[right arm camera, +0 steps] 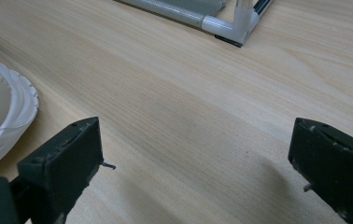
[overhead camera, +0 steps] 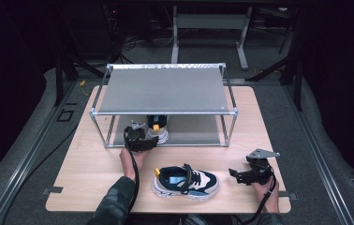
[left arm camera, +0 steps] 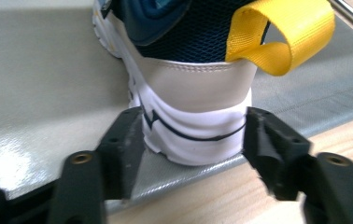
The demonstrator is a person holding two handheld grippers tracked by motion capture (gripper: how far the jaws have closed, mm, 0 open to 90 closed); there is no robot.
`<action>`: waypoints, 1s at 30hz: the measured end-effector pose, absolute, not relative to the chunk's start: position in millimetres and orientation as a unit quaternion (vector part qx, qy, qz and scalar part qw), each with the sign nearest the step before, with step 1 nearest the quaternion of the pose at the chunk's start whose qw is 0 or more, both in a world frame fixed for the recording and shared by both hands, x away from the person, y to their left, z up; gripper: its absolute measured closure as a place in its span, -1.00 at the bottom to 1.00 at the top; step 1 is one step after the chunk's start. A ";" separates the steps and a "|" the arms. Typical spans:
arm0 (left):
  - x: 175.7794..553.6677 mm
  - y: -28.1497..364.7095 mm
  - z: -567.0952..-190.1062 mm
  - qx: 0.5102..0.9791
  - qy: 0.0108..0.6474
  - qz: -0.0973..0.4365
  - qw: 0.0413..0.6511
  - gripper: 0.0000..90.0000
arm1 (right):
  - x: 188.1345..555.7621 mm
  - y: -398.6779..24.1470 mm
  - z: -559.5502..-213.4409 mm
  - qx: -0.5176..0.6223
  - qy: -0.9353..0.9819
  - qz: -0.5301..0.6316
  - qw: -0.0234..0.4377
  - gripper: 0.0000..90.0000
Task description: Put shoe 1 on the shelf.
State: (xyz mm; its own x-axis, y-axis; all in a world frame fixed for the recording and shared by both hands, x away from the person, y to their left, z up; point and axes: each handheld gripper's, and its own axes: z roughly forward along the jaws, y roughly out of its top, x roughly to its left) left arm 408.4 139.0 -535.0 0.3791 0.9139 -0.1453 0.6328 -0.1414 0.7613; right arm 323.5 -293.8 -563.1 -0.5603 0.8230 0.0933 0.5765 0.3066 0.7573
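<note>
High view shows the left tool (overhead camera: 148, 140) at the front edge of a two-tier metal-framed rack with grey fabric shelves (overhead camera: 165, 89), where a navy, white and yellow child's trainer (overhead camera: 158, 127) stands on the lower shelf, heel toward the person. Left gripper view has the jaws parted on either side of that heel, seemingly just apart from it. Nearer the person, a matching second trainer (overhead camera: 186, 182) lies on the light wooden tabletop (overhead camera: 86, 168), while the right tool (overhead camera: 235, 174) rests just beside it, jaws spread wide and empty.

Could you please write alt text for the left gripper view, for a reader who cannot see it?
The left gripper straddles the white heel of a sneaker standing on the rack's grey lower shelf, its jaws slightly apart from the heel. A yellow pull loop tops the heel.
</note>
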 end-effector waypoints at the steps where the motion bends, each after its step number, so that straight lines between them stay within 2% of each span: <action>1: 406.8 140.8 -534.2 0.735 0.526 0.178 0.388 -0.33 | 323.4 -293.4 -563.1 0.441 0.793 0.388 0.160 -0.94; 3: 403.9 144.5 -533.7 0.737 0.526 0.180 0.385 -0.49 | 323.5 -293.1 -563.0 0.441 0.795 0.385 0.160 -0.94; 7: 395.6 154.4 -531.2 0.741 0.522 0.182 0.381 -0.65 | 324.0 -294.3 -563.1 0.444 0.791 0.389 0.157 -0.93; 15: 367.3 179.0 -526.8 0.756 0.512 0.186 0.362 -0.80 | 324.6 -292.5 -562.1 0.453 0.795 0.372 0.161 -0.93; 19: 356.3 192.5 -525.5 0.763 0.513 0.179 0.351 -0.86 | 324.2 -296.0 -559.7 0.459 0.786 0.391 0.137 -0.95; 21: 350.6 199.1 -524.8 0.765 0.514 0.179 0.346 -0.89 | 322.6 -293.2 -554.8 0.456 0.788 0.391 0.131 -0.96; 22: 347.9 201.7 -524.6 0.765 0.515 0.182 0.341 -0.91 | 321.2 -290.8 -550.9 0.459 0.788 0.384 0.143 -0.96; 24: 343.0 206.4 -524.3 0.768 0.514 0.187 0.333 -0.94 | 319.5 -286.4 -543.1 0.454 0.787 0.396 0.130 -0.96; 25: 340.8 209.0 -524.4 0.771 0.512 0.189 0.329 -0.96 | 317.1 -281.7 -537.6 0.466 0.787 0.375 0.152 -0.96; 28: 333.3 216.2 -526.9 0.770 0.514 0.189 0.327 -1.00 | 315.7 -270.4 -529.0 0.449 0.791 0.399 0.117 -0.95; 30: 328.2 221.0 -528.3 0.769 0.517 0.188 0.325 -1.00 | 313.7 -259.9 -523.1 0.452 0.794 0.387 0.122 -0.94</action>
